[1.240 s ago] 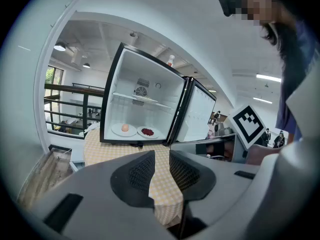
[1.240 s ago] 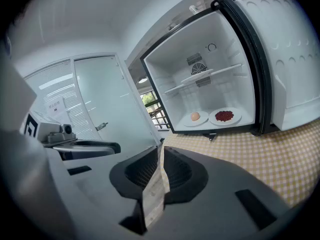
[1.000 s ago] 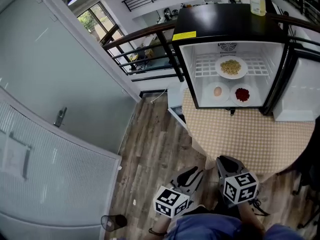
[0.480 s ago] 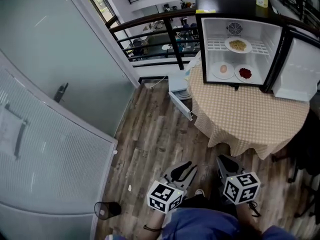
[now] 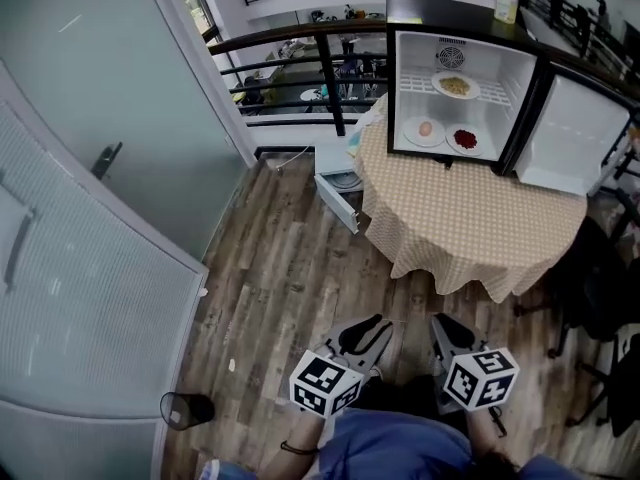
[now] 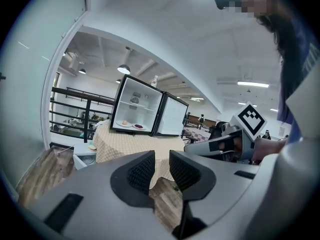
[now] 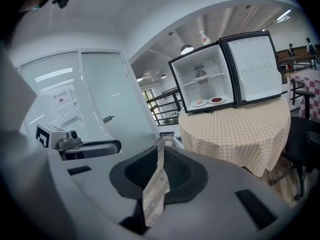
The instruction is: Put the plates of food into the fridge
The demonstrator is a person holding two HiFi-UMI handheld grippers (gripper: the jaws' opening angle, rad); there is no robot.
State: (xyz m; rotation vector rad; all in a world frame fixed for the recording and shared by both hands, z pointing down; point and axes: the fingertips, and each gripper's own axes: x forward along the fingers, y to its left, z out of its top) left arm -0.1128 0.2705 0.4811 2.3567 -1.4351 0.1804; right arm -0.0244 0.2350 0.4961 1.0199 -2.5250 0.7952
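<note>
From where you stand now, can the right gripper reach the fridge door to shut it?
Probably not: the right gripper hangs by the person's body, with floor and the whole table between it and the fridge door. Walking closer looks unobstructed.

Blue shirt (image 5: pixel 400 446); grey left claw (image 5: pixel 372 326), right claw (image 5: pixel 442 326) w/ b&w marker cubes (image 5: pixel 322 385).

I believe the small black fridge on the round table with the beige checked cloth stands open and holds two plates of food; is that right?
The small black fridge holds three plates, not two. The head view shows a plate of yellow food on the upper shelf and, below, a plate with a pale round item beside a plate of red food. The rest is right.
</note>
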